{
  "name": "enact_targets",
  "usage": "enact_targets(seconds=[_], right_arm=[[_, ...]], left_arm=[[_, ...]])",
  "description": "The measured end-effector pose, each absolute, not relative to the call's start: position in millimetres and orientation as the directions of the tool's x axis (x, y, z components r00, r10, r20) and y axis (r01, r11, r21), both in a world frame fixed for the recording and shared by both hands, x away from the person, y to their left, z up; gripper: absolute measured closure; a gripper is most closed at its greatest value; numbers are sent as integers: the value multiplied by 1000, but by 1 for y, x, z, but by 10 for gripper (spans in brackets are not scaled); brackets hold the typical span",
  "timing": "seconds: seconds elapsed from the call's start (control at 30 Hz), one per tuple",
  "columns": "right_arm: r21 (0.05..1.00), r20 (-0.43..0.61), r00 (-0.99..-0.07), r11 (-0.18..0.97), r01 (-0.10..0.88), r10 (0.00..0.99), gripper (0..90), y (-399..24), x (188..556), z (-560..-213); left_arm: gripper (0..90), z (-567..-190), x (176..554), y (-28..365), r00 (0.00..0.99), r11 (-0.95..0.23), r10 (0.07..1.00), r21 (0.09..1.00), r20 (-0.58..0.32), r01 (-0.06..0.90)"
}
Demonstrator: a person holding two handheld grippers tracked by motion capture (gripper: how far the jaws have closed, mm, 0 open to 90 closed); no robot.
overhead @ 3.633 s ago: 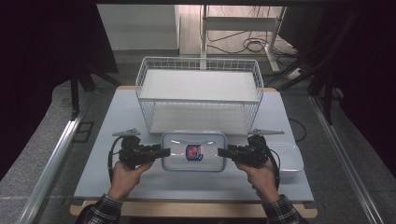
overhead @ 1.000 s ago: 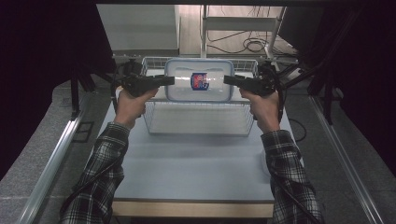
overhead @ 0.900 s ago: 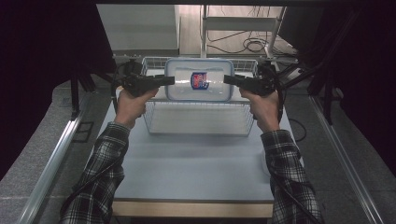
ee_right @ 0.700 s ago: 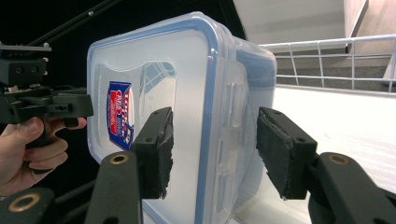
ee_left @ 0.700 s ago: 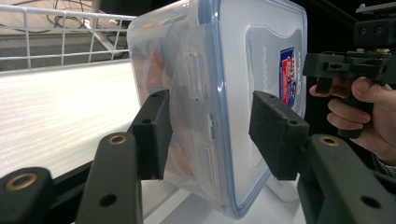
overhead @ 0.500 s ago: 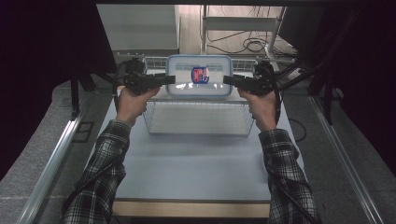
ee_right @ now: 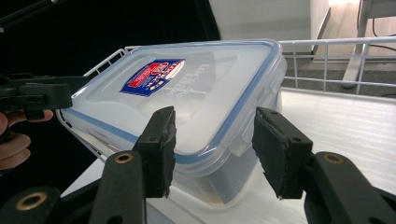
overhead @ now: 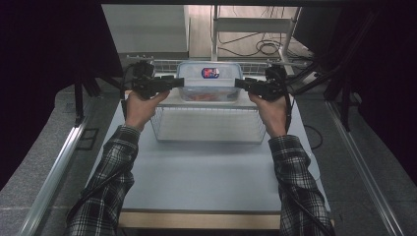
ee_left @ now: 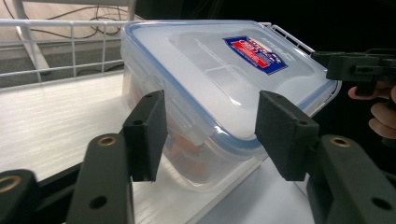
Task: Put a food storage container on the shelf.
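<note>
What I can't make out

The print on the label [ee_left: 258, 48] beyond my left claw [ee_left: 212, 135] is too small to read; the orange contents [ee_left: 180, 148] stay blurred behind the box wall.

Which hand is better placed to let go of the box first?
Probably left: the left gripper has just been opening its jaws, which look clear of the box. The right gripper sits closer around its clasp.

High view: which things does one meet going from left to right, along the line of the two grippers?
Left gripper → clear plastic container with its red and blue label → right gripper.
</note>
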State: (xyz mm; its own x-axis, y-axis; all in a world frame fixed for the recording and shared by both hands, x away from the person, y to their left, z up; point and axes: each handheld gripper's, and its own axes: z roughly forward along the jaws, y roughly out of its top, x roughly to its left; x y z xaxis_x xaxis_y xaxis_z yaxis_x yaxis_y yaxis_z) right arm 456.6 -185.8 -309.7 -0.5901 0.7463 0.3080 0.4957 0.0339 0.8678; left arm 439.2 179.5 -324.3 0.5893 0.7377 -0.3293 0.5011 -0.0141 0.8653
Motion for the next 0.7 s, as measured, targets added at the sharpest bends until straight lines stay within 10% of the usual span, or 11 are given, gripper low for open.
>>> enact_targets(seconds=[0.7], right_arm=[[881, 259, -653, 104, 462, 712, 256, -194, 431, -319]], left_arm=[[163, -346, 400, 192, 637, -78, 718, 876, -281, 475]])
